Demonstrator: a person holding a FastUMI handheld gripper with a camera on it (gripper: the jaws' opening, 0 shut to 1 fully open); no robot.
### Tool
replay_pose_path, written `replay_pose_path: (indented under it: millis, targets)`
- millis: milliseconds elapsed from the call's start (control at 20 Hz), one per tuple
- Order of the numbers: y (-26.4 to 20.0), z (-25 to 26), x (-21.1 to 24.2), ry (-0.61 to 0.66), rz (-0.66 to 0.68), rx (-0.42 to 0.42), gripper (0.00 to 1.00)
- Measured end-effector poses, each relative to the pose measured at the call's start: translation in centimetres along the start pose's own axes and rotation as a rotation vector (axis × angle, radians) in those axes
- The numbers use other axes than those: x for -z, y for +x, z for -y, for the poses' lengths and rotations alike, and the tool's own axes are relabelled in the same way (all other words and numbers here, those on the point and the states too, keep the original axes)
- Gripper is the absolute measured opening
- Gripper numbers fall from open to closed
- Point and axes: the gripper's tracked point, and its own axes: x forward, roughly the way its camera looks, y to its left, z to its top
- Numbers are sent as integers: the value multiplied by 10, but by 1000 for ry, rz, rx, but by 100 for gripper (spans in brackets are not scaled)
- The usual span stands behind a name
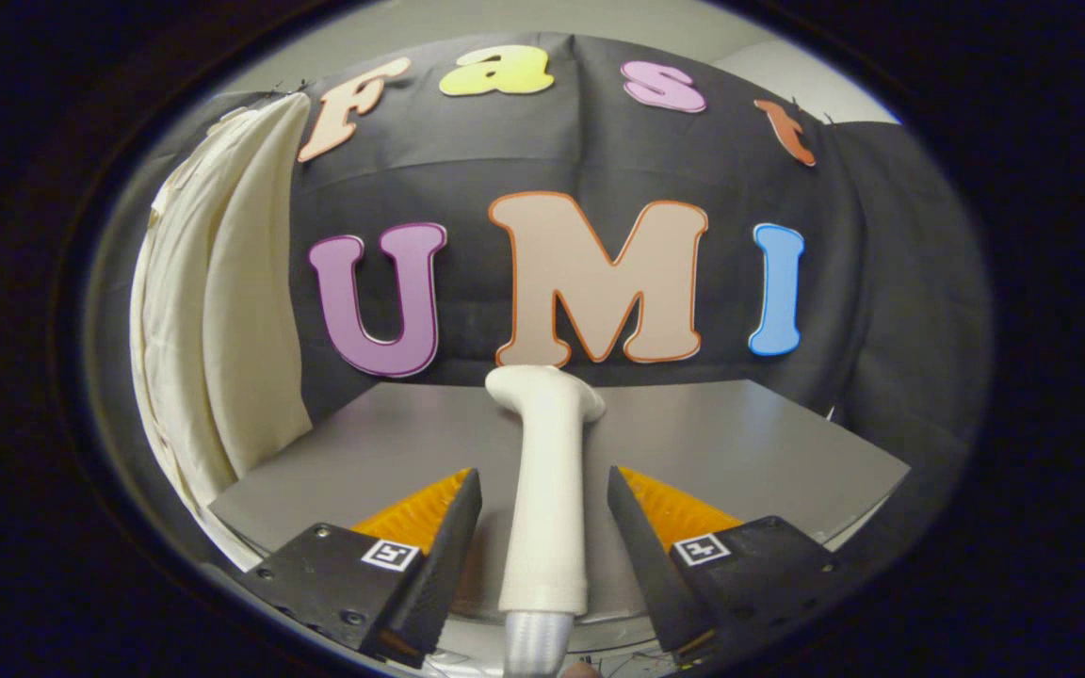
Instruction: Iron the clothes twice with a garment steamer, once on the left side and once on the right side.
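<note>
The tongs [544, 494] are standing open, fingers flanking the steamer [544, 471] without pressing it, seemingly lining up a grip. The steamer is lying on the worktop [740, 443], head toward twelve o'clock. The garment [222, 311] is hanging at ten o'clock, awaiting steaming.

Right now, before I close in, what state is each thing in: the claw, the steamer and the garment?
Claw: open, fingers either side of the steamer handle, not pressing on it.
Steamer: lying on the table, handle between the fingers, head pointing away toward the back wall.
Garment: cream cloth, hanging at the left of the table, untouched.
Table: grey, bare around the steamer.
</note>
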Motion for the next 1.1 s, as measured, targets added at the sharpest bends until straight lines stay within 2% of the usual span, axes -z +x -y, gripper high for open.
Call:
replay_pose_path:
  millis: [50, 100, 200, 300, 400, 500, 650, 950, 1100]
  targets:
    - [5, -1, 7, -2, -46, -8, 81]
    - [7, -3, 14, 1, -91, -27, 72]
    - [11, 1, 9, 2, -87, -10, 61]
    - [9, -1, 6, 27, -97, -3, 46]
    - [8, 0, 9, 20, -132, 3, 41]
    - [1, -1, 9, 59, -149, 0, 39]
    - [-29, -4, 5, 91, -104, -9, 36]
    - [-118, -38, -15, 137, 9, -53, 36]
    - [-164, -63, -29, 118, 55, -24, 36]
